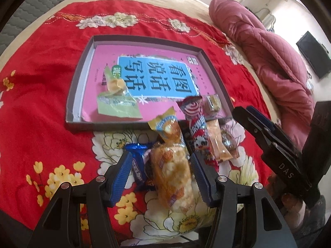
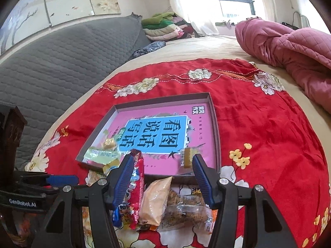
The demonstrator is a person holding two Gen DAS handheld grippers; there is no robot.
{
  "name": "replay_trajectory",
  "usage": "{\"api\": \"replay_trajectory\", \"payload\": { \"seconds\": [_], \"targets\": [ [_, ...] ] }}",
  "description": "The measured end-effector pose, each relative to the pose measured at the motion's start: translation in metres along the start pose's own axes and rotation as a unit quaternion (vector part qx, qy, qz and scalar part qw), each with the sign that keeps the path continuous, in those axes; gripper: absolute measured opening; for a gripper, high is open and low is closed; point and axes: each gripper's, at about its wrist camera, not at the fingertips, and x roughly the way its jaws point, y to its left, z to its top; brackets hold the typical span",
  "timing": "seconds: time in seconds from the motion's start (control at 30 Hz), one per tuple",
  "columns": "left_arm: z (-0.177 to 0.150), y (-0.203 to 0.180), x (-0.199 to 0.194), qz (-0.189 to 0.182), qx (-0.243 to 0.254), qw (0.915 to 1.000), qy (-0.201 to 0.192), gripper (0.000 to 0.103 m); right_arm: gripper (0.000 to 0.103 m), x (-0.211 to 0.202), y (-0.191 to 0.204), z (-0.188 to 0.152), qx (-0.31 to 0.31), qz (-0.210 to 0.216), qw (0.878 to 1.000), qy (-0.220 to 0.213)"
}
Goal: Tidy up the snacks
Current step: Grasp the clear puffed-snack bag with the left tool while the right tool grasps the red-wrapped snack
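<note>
Popcorn packet (image 1: 173,173) lies between parted left fingers (image 1: 124,175).

Both wrist views low, close over bed, facing tray (image 1: 72,95) (image 2: 215,124); share tray, snack pile (image 1: 175,144) (image 2: 157,204)

daylight scene, fairly bright. light enters from window (image 2: 233,2) at far right, blown out white with glare on curtain (image 2: 186,2) beside it. shadows soft, weak under tray (image 1: 86,76) rim. strong fisheye bending at edges, black vignette in corners of both views. near rice-cracker pack (image 1: 173,177) between left fingers blurred; slight softness overall, far room hazy, colours saturated on red cloth (image 2: 258,124).
</note>
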Motion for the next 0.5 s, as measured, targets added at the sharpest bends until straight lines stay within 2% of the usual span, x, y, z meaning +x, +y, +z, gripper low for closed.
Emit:
{"api": "replay_trajectory", "payload": {
  "seconds": [0.5],
  "targets": [
    [-0.016,-0.006,0.013,-0.003,0.008,0.9995,0.031,0.061,0.058,0.002,0.007,-0.005,-0.014,0.01,1.0,0.014]
  ]
}}
